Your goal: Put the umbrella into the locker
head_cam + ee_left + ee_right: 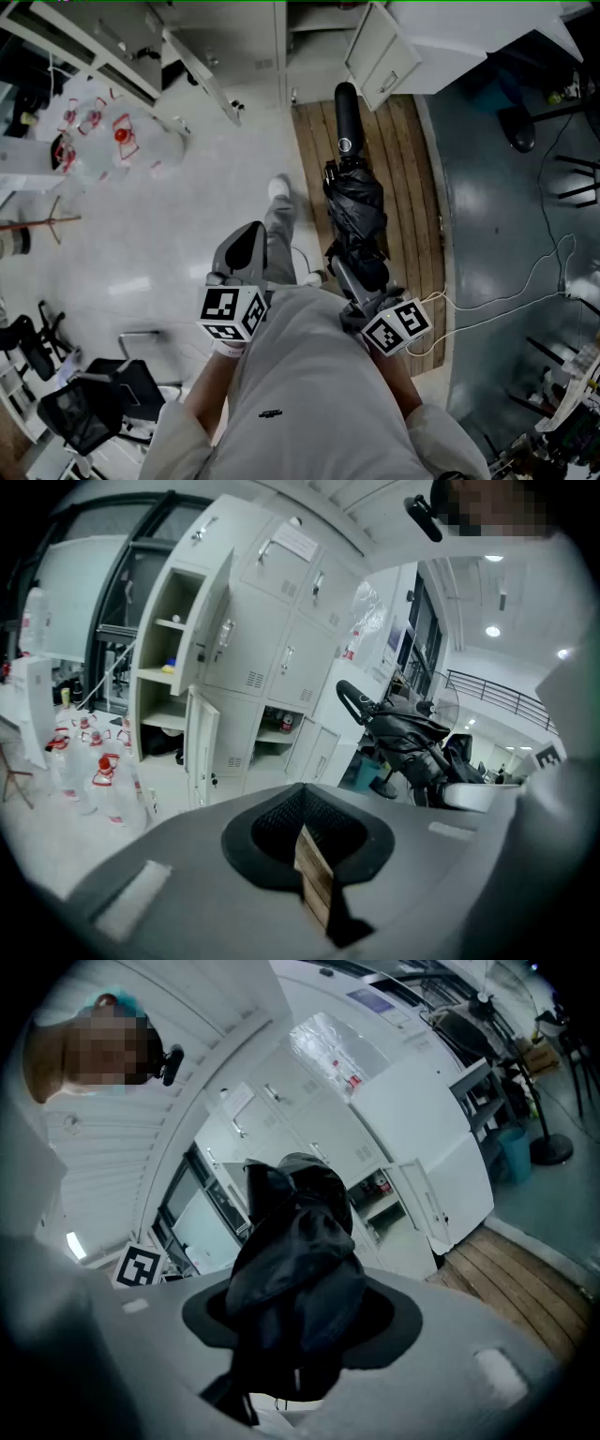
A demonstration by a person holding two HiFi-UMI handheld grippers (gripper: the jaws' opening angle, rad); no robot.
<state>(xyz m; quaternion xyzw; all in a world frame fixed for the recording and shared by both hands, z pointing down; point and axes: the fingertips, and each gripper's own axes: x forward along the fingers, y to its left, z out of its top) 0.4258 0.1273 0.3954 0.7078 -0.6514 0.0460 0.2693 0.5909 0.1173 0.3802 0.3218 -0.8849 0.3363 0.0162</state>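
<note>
A black folded umbrella (354, 202) points away from me over the wooden boards, its rounded handle (347, 112) toward the lockers (267, 42). My right gripper (353, 274) is shut on its lower, bunched end. In the right gripper view the umbrella (300, 1260) fills the space between the jaws and hides the pads. My left gripper (246, 246) is to the left of it, shut and holding nothing. In the left gripper view its jaws meet in a line, and the umbrella (403, 728) shows at the right. Several locker doors (202, 747) stand open.
A wooden pallet (417, 187) lies in front of the lockers. Packs of water bottles (112, 131) sit on the white floor at left. Black chairs (84, 408) stand at lower left. White cables (525, 291) trail over the dark floor at right. My own leg and shoe (278, 202) are below.
</note>
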